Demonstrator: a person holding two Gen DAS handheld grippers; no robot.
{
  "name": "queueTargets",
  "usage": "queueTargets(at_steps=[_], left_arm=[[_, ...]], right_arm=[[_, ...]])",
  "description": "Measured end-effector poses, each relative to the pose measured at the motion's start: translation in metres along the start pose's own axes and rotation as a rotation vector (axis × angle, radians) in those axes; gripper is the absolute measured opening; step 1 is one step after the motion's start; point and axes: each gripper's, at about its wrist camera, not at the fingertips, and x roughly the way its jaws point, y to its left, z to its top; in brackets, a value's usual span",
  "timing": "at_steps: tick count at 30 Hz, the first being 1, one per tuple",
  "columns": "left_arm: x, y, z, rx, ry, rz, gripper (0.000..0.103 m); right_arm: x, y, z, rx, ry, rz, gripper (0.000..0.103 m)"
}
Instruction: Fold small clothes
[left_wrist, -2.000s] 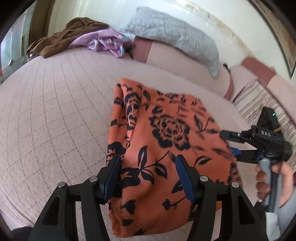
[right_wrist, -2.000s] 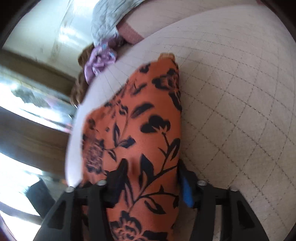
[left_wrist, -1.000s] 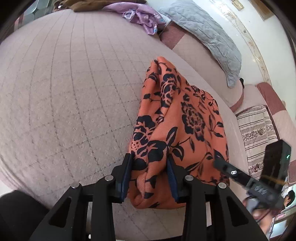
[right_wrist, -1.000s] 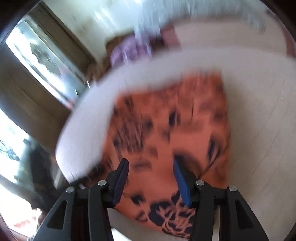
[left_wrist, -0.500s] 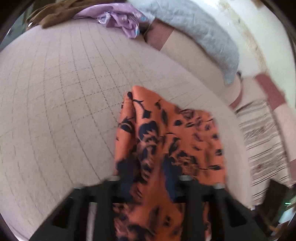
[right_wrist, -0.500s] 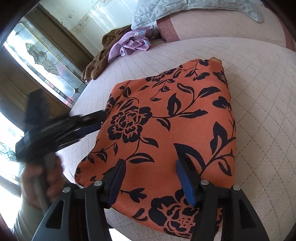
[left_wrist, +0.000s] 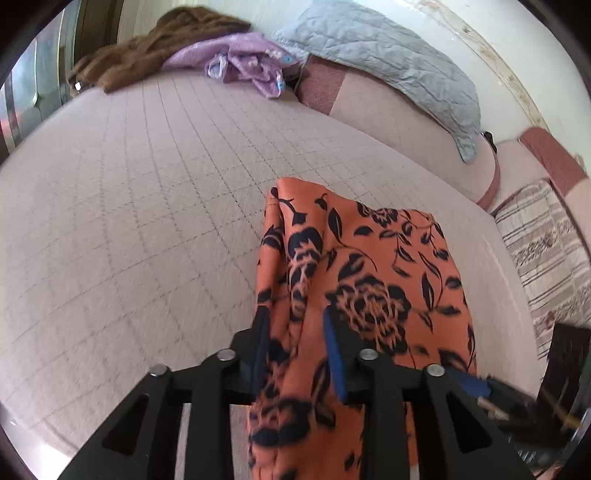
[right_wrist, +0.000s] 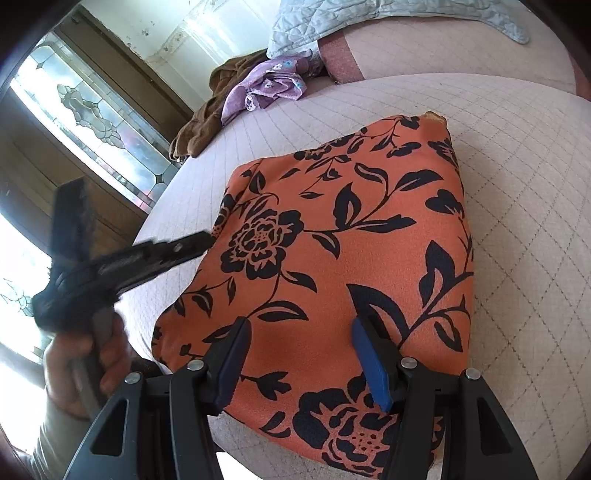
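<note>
Left wrist view: left gripper (left_wrist: 295, 343) has a raised fold of the orange floral garment (left_wrist: 362, 280) between its jaws, and they're opening. Right wrist view: right gripper (right_wrist: 301, 360) hovers released, jaws spread over the folded garment's near edge, nothing pinched. Garment lies at the near edge of the quilted bed (left_wrist: 129, 221). Far corner: purple cloth (left_wrist: 247, 66), brown cloth (left_wrist: 155, 51), grey pillow (left_wrist: 388, 51).

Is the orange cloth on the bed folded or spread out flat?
Folded. The orange cloth lies on the bed as a compact thick block, and layered edges show at its left side in the left wrist view.
</note>
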Motion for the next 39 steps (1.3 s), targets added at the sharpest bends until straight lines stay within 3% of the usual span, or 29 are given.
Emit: queueTargets(at_steps=[6, 20, 24, 28, 39], left_arm=[[-0.019, -0.006, -0.019, 0.042, -0.011, 0.051, 0.039], [-0.037, -0.018, -0.038, 0.078, -0.027, 0.072, 0.039], [-0.028, -0.019, -0.044, 0.109, -0.007, 0.111, 0.039], [-0.010, -0.008, -0.051, 0.079, 0.055, 0.120, 0.039], [-0.007, -0.008, -0.053, 0.080, 0.053, 0.114, 0.039]], right_arm=[[0.000, 0.007, 0.000, -0.006, 0.004, -0.020, 0.068], [-0.006, 0.009, -0.006, 0.020, 0.015, -0.023, 0.072], [-0.007, 0.010, -0.008, 0.018, 0.016, -0.021, 0.072], [-0.007, 0.009, -0.009, 0.020, 0.015, -0.016, 0.073], [-0.006, 0.007, -0.010, 0.014, 0.011, -0.006, 0.075]])
